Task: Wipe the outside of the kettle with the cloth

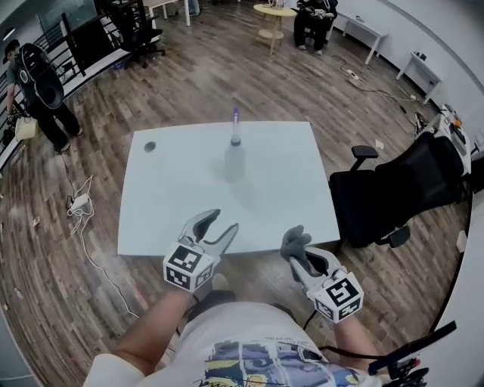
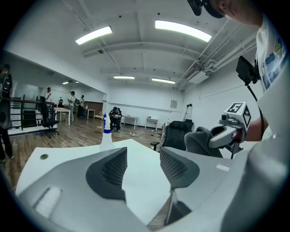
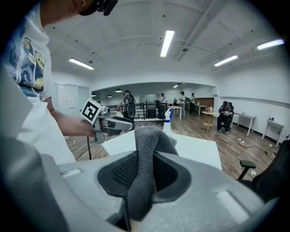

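Both grippers hover at the near edge of the white table (image 1: 272, 196), side by side and apart. On the left, the left gripper (image 1: 224, 221) has its jaws spread wide with nothing between them; its own view shows only bare tabletop in the gap. On the right, the right gripper (image 1: 301, 257) is clamped on a grey cloth (image 1: 294, 239). In the right gripper view the fleecy fabric is pinched between the dark ribbed pads (image 3: 124, 172), bulging up above them and hanging down below. The cloth is clear of the tabletop.

Farther out, near the middle of the table, a translucent spray bottle (image 1: 234, 160) with a blue-and-white nozzle stands upright. A small dark round object (image 1: 150, 147), too small to identify, lies near the far left corner.

To the right of the table, a black office chair (image 1: 393, 193) stands on the wood floor (image 1: 204, 83). On the left, a white power strip (image 1: 79, 202) with loose cable lies on the floor. Beyond, a person (image 1: 41, 98) stands at far left, and another sits by a round wooden table (image 1: 274, 13) at the far end.
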Available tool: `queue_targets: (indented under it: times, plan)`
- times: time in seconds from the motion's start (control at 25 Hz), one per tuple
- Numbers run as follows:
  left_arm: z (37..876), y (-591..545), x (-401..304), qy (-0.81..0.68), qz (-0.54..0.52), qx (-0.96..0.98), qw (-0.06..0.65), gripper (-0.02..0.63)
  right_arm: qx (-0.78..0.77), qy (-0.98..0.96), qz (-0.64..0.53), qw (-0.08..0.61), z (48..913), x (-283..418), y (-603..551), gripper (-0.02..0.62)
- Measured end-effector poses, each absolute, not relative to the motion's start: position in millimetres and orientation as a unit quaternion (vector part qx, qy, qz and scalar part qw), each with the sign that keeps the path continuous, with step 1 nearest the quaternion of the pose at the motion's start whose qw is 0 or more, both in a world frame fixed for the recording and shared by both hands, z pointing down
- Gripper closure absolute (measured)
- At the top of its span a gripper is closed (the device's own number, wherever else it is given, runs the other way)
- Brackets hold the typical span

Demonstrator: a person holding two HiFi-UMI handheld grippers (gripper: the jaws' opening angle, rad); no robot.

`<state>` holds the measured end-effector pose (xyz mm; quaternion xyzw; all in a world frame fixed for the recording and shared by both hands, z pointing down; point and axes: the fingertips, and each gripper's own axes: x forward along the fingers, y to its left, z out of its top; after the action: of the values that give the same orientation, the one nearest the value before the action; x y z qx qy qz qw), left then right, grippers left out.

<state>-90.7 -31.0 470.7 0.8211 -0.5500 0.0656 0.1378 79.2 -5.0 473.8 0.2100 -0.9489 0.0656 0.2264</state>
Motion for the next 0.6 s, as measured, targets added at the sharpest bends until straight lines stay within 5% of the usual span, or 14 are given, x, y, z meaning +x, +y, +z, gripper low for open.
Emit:
queue_targets:
  times: [0.6]
  plan:
    - [513.9,-243.1,-156.0,-0.639,0.115,0.747,0.141,0.304,0.204,-0.944,0.071,0.248,472.7,64.8,-122.9,0.515]
